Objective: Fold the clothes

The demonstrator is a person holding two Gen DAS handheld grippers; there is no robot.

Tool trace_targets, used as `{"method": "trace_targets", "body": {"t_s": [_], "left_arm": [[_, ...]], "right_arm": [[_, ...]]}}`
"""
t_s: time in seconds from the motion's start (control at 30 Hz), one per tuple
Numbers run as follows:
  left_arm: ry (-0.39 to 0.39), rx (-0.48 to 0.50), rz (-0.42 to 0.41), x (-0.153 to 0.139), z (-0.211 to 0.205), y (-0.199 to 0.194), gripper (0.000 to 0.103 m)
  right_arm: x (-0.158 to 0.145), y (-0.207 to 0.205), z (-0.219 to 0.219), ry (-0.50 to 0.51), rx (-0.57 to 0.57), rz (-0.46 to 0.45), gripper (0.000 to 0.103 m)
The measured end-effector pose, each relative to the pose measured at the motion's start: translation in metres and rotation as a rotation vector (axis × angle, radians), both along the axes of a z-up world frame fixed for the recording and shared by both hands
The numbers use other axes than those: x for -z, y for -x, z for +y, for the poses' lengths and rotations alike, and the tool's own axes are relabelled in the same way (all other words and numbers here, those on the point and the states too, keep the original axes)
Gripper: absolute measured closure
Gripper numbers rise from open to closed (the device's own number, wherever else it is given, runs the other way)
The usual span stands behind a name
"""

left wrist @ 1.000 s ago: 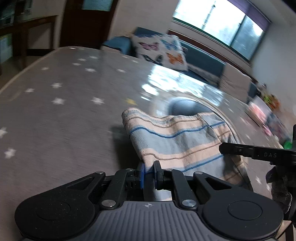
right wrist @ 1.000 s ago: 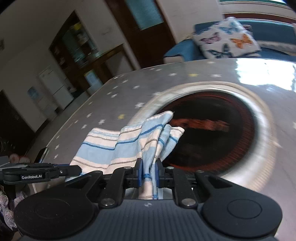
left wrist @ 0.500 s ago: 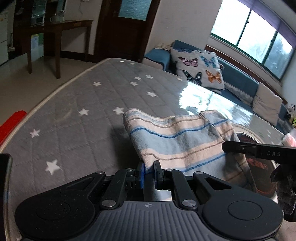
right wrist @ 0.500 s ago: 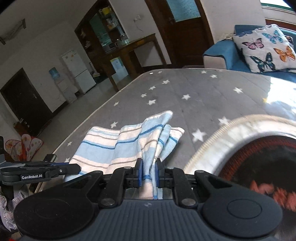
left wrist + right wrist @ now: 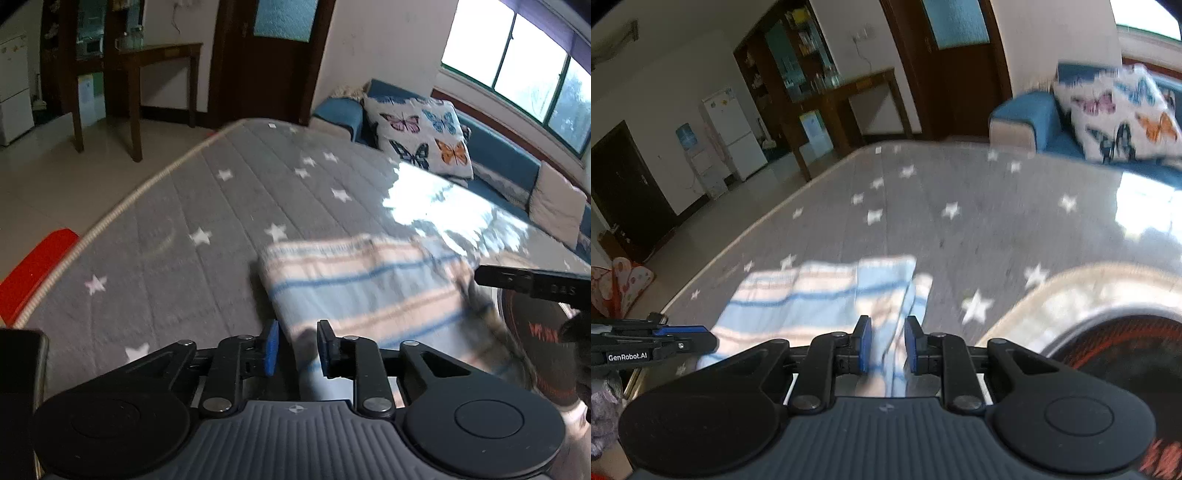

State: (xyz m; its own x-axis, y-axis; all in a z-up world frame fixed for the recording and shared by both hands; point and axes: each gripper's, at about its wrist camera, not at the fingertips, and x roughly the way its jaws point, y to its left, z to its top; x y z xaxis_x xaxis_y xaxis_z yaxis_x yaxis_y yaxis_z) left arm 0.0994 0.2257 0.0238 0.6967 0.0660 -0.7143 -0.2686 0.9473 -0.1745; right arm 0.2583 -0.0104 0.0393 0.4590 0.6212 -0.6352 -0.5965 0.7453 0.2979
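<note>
Starred mat (image 5: 229,206), blurred striped cloth (image 5: 354,280)

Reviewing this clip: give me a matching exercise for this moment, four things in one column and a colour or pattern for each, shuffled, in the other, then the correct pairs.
Things:
1. striped towel
2. mattress cover
3. cushion
4. sofa

Descriptions:
A. grey with white stars
B. white with butterflies
C. plain blue upholstery
D. pale blue and cream bands

Pairs: 1-D, 2-A, 3-B, 4-C
</note>
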Motion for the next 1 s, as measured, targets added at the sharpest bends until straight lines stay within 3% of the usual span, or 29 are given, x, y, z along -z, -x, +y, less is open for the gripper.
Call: {"method": "trace_targets", "body": {"t_s": [0.17, 0.53, 0.83, 1.0], "left_arm": [[0.015, 0.026, -0.033, -0.007, -0.006, -0.017, 0.080], [0.103, 0.145, -0.069, -0.003, -0.033, -0.081, 0.081], [0.098, 0.152, -0.039, 0.017, -0.039, -0.112, 0.081], [0.091, 0.158, -0.042, 0.019, -0.038, -0.111, 0.081]], "right_arm": [[-0.008, -0.008, 0.014, -0.030, -0.039, -0.014, 0.084], [0.015, -0.023, 0.029, -0.019, -0.069, 0.016, 0.085], [0.024, -0.025, 0.025, -0.028, -0.081, 0.032, 0.088], [0.012, -0.022, 0.024, -0.049, -0.072, -0.028, 0.087]]}}
